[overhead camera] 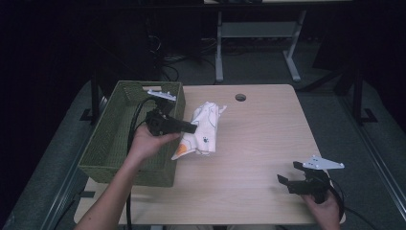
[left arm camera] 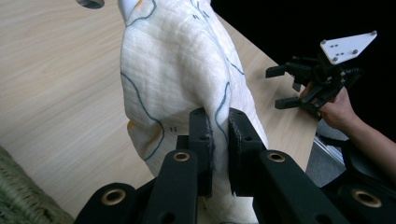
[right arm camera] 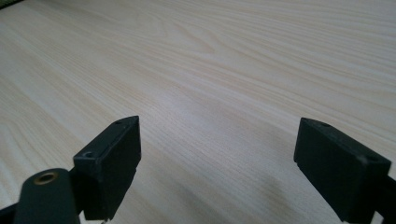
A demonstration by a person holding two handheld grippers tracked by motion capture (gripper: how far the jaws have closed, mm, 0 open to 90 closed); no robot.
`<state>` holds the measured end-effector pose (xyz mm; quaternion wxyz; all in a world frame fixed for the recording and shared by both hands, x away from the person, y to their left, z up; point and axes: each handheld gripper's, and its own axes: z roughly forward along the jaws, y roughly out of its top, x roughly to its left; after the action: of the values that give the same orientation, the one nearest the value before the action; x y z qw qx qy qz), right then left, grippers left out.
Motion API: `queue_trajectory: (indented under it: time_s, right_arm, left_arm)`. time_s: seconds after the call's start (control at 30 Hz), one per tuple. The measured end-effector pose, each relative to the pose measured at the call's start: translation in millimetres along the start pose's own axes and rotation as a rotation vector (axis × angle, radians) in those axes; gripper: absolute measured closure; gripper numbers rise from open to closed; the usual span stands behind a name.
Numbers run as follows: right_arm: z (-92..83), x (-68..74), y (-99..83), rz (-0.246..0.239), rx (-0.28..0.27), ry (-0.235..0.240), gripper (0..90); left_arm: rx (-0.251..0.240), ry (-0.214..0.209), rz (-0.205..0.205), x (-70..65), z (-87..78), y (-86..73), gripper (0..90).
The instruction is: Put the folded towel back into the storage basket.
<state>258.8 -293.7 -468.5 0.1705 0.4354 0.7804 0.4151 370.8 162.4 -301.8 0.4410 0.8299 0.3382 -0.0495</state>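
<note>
High view, white cloth, long axis running toward table's far edge

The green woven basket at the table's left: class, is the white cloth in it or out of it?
Out. The white cloth lies on the table beside the basket, pinched by the left gripper.

Left gripper is pinching the white cloth right beside the green basket; right gripper sits wide open near the bench edge.
</note>
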Motion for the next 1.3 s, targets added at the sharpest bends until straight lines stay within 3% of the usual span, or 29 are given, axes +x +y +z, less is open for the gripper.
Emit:
queue_trajectory:
  time_s: [0.67,1.3]
  right_arm:
    - [4.3,2.0,0.9,-0.002,0.010,-0.013,14.5]
    - [6.5,2.1,0.7,0.005,0.024,-0.021,14.5]
  left_arm:
    - [-0.029,0.033,-0.020,13.8,-34.1,-9.1,82.4]
    - [-0.030,0.085,-0.059,38.3,-62.2,-23.4,82.4]
